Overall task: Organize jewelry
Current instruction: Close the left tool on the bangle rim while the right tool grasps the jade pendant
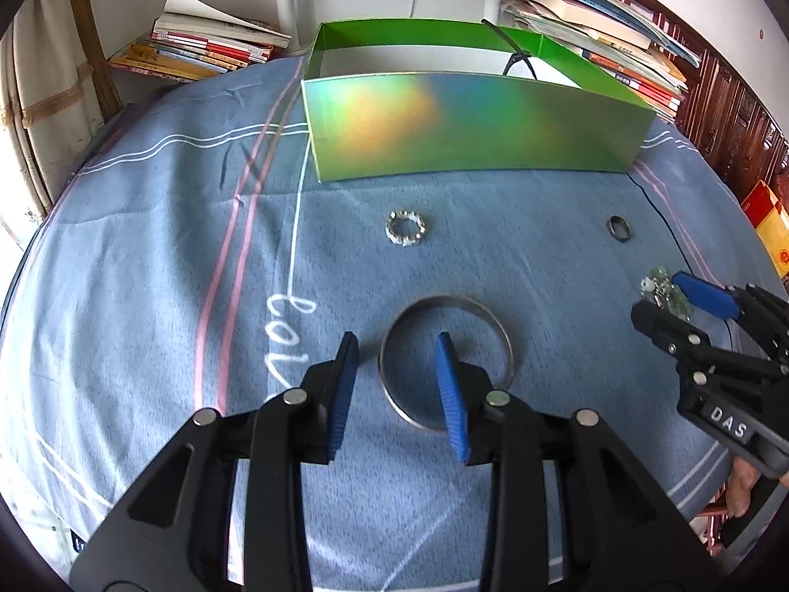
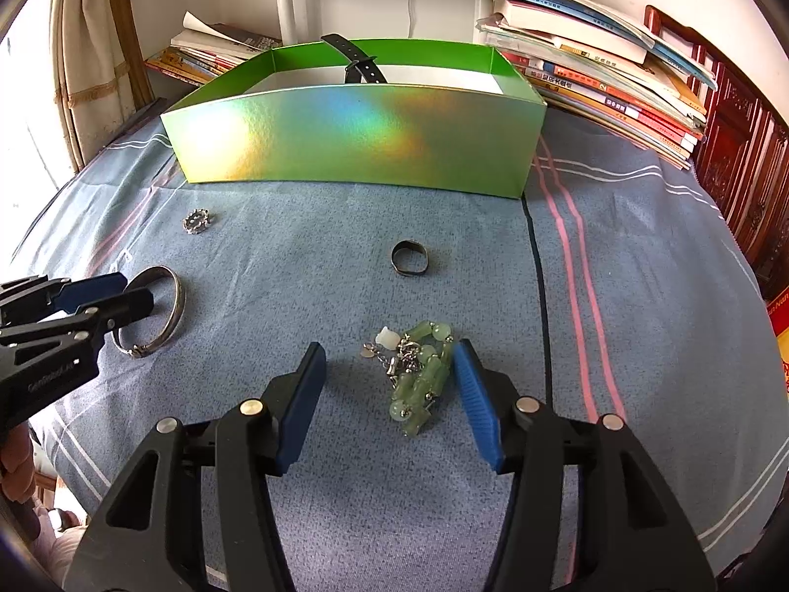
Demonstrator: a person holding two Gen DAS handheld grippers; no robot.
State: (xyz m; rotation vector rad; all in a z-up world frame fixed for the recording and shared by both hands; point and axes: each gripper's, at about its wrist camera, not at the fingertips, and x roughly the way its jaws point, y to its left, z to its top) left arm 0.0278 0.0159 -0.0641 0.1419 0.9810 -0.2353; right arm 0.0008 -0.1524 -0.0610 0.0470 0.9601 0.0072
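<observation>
Only a black strap (image 2: 357, 65) lies in the green box (image 2: 355, 140). On the cloth-covered surface (image 2: 641, 325), the left gripper (image 1: 397, 345), jaws spread, straddles the bangle's (image 1: 498, 325) rim; the beaded ring (image 1: 407, 228) and dark ring (image 2: 409, 257) wait; the right gripper (image 2: 389, 360), jaws spread, brackets the green bead bracelet (image 2: 421, 380).

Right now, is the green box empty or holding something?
Not empty: a black watch strap leans over the far wall of the green box. The floor is only partly visible.
</observation>
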